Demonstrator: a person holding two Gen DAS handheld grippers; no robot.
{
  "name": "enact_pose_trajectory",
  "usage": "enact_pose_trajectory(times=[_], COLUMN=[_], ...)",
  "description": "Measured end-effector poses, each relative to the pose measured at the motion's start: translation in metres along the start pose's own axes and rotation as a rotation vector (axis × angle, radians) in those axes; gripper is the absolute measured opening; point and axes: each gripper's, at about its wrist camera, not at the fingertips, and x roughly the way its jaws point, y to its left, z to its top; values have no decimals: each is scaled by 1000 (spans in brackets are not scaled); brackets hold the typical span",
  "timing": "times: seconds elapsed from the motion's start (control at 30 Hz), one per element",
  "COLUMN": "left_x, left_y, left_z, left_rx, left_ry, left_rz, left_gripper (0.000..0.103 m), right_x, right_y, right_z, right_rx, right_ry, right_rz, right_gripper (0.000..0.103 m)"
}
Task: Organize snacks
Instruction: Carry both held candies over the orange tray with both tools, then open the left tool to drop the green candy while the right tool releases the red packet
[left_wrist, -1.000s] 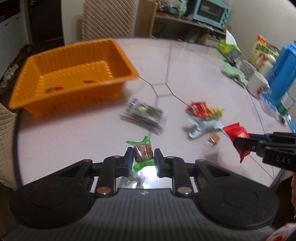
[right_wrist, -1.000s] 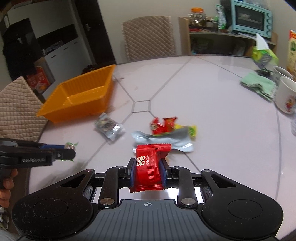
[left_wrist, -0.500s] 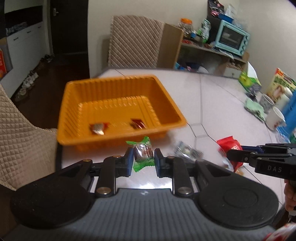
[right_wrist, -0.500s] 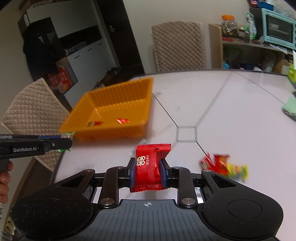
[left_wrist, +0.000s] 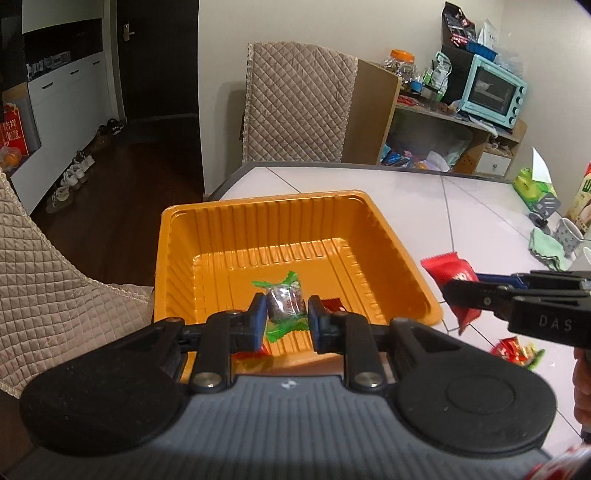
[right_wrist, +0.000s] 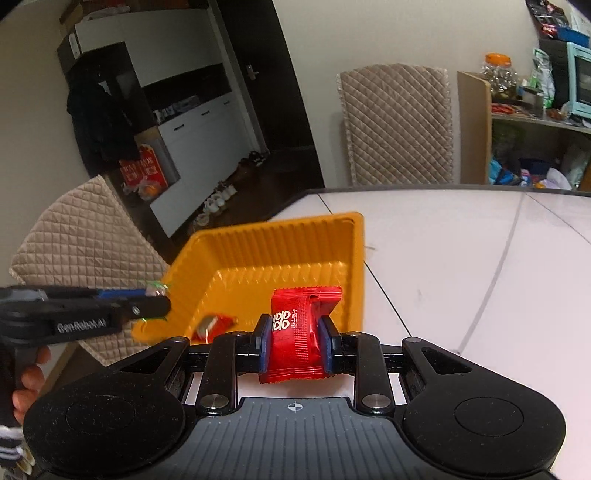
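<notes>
A quilted beige chair (left_wrist: 299, 103) is set behind the white table (left_wrist: 472, 206), and a second one (left_wrist: 44, 288) is seen at the left. A mint toaster oven (left_wrist: 493, 90) is kept on a cluttered wooden shelf (left_wrist: 436, 114); shoes (left_wrist: 70, 177) are lined along the dark floor

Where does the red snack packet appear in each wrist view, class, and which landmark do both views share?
Left wrist view: red snack packet at right, held by the right gripper, beside the tray.
Right wrist view: bottom centre, between the fingers.
Shared landmark: orange tray.
</notes>
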Motion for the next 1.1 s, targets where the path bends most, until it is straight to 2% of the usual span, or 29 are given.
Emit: enact_pose_trajectory(times=[0.2, 0.47, 1.1], left_x=[26, 59, 89], left_y=[3, 3, 1], left_z=[11, 17, 20], left_rx=[-9, -8, 12], left_ry=[25, 64, 109], left_rz=[-13, -19, -17], left_gripper=[21, 21, 22], right_x=[33, 64, 73], right_y=[3, 0, -11], right_z=[17, 20, 15], right_rx=[8, 12, 31], right_ry=[13, 50, 76], right_rz=[8, -19, -58], right_gripper=[27, 27, 27])
